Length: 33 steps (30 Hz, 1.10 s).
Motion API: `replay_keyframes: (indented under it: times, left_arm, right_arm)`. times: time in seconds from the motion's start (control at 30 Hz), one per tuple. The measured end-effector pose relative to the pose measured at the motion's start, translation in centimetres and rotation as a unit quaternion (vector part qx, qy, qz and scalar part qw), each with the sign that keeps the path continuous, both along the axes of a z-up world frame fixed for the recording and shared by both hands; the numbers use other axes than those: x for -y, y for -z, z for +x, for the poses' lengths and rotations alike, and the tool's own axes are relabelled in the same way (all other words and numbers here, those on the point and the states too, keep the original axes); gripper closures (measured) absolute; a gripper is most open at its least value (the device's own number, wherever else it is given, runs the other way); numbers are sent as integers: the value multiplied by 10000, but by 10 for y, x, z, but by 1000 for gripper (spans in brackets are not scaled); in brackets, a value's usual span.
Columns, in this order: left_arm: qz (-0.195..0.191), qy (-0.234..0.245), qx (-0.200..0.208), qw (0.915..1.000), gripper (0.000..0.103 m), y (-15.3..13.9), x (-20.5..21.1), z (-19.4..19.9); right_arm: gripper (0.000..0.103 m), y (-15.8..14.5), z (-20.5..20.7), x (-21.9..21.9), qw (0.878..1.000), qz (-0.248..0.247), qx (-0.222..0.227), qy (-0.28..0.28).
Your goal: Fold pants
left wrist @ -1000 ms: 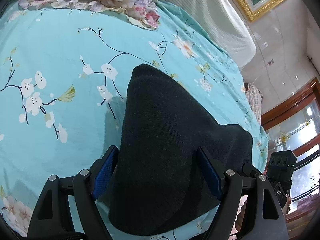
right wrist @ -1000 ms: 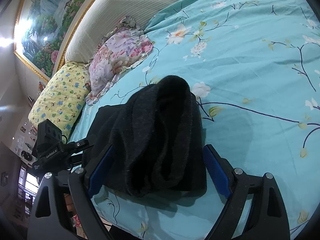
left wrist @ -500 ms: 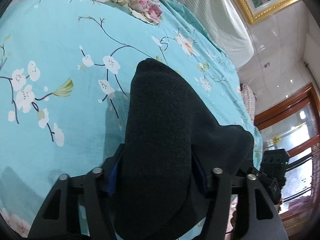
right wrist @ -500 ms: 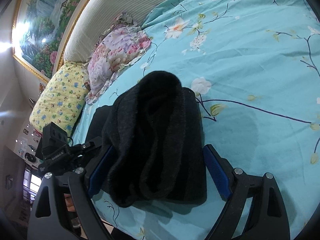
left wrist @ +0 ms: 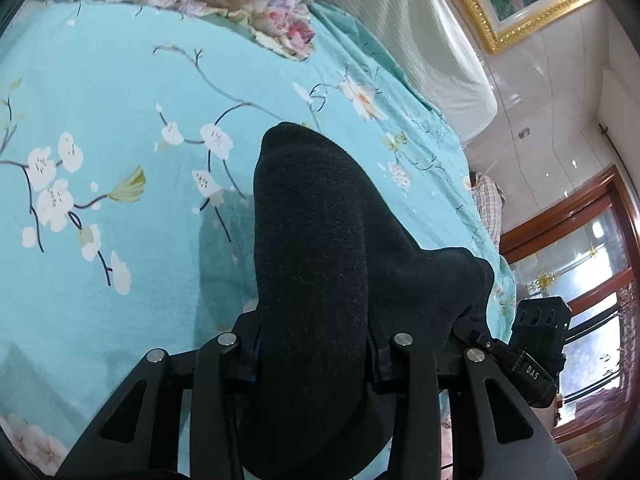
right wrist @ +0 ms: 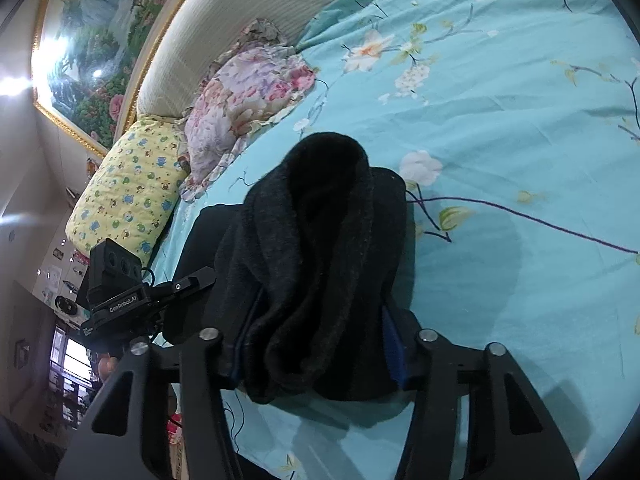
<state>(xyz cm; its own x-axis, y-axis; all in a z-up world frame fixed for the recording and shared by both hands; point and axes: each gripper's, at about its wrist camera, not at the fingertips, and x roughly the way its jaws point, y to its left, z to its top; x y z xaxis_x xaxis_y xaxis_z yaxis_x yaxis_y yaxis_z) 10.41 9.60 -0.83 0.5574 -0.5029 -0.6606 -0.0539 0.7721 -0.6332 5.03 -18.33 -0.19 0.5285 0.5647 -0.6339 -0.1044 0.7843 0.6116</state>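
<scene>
**Both jaws clamped on the pants**

Your left gripper (left wrist: 314,354) has its jaws closed tight on the pants (left wrist: 320,264), squeezing a thick bundle of the black knit fabric between them. From your left wrist view, the cloth bulges up and forward over the fingers, hiding the pads almost entirely, and ends in a rounded fold ahead of you. More of the fabric spreads to the right, toward your other tool, whose black body shows at the right edge.

Your right gripper (right wrist: 316,352) is likewise pinched on the pants (right wrist: 320,248); a sliver of blue pad (right wrist: 394,354) shows on the right side, pressed against the cloth. In this view you see several layers stacked and rolled, fuzzy on the inner face, with a rounded hump at the far end. The lower layer lies flat on the bedsheet (right wrist: 520,128), and the bundle's near edge hangs just in front of your fingers.

The pants sit on the turquoise floral bedsheet (left wrist: 100,120), held at the near end by both tools side by side. Beyond them you have a pink flowered pillow (right wrist: 244,100) and a yellow printed pillow (right wrist: 128,192) against the pale ribbed headboard (right wrist: 256,4). A gold-framed painting (right wrist: 96,52) hangs above the headboard.
</scene>
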Motion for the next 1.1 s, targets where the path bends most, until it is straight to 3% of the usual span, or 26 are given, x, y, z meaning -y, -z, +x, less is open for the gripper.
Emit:
replay_keyframes:
  times: [0.47, 1.1]
  left_arm:
    - [174, -381, 434, 9982, 71, -41, -32, -18]
    - [774, -1484, 493, 9847, 71, -61, -141, -1]
  right_arm:
    - [56, -34, 16, -30, 9982, 118, 449, -384]
    - [56, -41, 129, -139, 9862, 130, 727, -1479]
